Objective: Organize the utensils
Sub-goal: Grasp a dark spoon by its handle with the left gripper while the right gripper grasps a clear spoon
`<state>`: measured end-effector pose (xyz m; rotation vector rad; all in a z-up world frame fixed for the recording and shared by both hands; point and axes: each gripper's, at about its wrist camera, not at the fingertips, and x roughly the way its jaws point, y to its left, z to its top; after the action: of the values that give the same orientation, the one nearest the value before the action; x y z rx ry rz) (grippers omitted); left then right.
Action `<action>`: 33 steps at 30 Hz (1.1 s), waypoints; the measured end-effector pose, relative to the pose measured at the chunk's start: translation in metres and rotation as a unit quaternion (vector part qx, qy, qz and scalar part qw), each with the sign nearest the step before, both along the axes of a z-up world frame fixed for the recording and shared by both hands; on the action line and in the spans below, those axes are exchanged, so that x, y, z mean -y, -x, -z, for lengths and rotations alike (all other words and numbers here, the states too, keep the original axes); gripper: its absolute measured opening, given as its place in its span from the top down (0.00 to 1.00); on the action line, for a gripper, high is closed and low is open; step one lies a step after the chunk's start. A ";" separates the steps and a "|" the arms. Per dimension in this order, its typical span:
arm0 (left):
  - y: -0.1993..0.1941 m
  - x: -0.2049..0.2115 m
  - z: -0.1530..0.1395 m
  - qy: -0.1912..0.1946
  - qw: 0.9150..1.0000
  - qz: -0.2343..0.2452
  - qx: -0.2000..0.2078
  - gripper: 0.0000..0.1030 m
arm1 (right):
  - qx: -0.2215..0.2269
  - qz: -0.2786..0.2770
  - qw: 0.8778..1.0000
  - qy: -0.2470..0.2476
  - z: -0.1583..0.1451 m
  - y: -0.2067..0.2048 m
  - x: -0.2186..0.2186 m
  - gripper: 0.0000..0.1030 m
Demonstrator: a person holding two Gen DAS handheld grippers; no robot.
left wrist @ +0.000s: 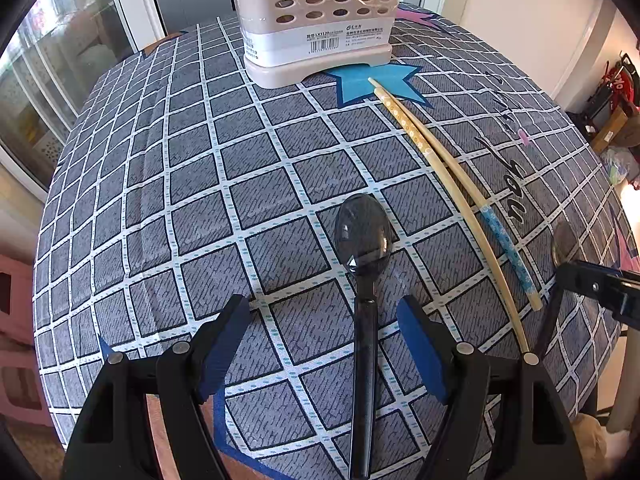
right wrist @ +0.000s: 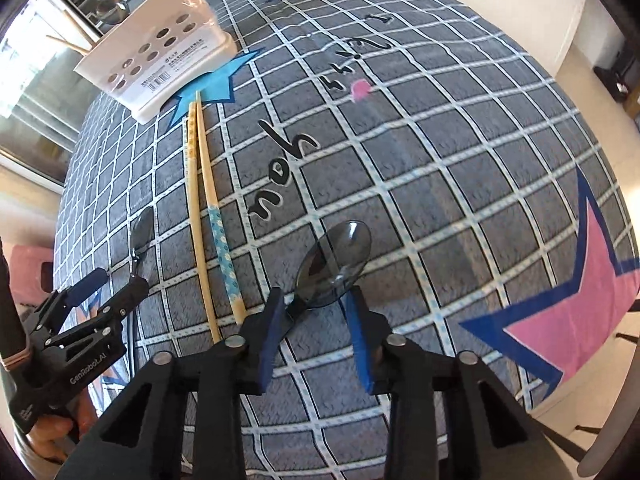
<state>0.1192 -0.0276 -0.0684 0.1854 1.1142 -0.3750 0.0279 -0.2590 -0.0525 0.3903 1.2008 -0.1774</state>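
Your right gripper (right wrist: 314, 320) has a dark spoon (right wrist: 332, 264) between its jaws. They stand apart, the left pad at the neck, the right one clear of it. The spoon's long axis runs forward from the jaws, bowl tilted away to the right.

Your left gripper (left wrist: 324, 344) is wide open around a second spoon (left wrist: 364, 240), lying on the cloth and pointing toward the holder (left wrist: 316, 24) (well apart).

Only the right view shows utensils already standing in the holder; chopsticks (right wrist: 208, 208) lie between the spoons.

Right claw (right wrist: 316, 320) straddles grey spoon (right wrist: 334, 266), apparently not gripping.
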 end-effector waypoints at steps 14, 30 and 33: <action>-0.004 0.013 -0.003 -0.015 0.999 0.042 -0.030 0.21 | 0.058 -0.031 0.998 -0.015 -0.007 -0.005 0.000 0.96; 0.007 0.003 -0.013 0.062 0.995 0.067 -0.031 0.58 | -0.007 -0.149 0.989 -0.002 0.000 -0.032 -0.011 0.89; 0.008 -0.006 -0.022 0.089 0.994 0.053 -0.014 0.58 | -0.014 -0.168 0.986 0.010 0.002 -0.038 -0.015 0.91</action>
<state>0.1111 -0.0220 -0.0469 0.0822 1.0948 -0.5719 0.0663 -0.2443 -0.0542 0.1628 1.2738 0.0959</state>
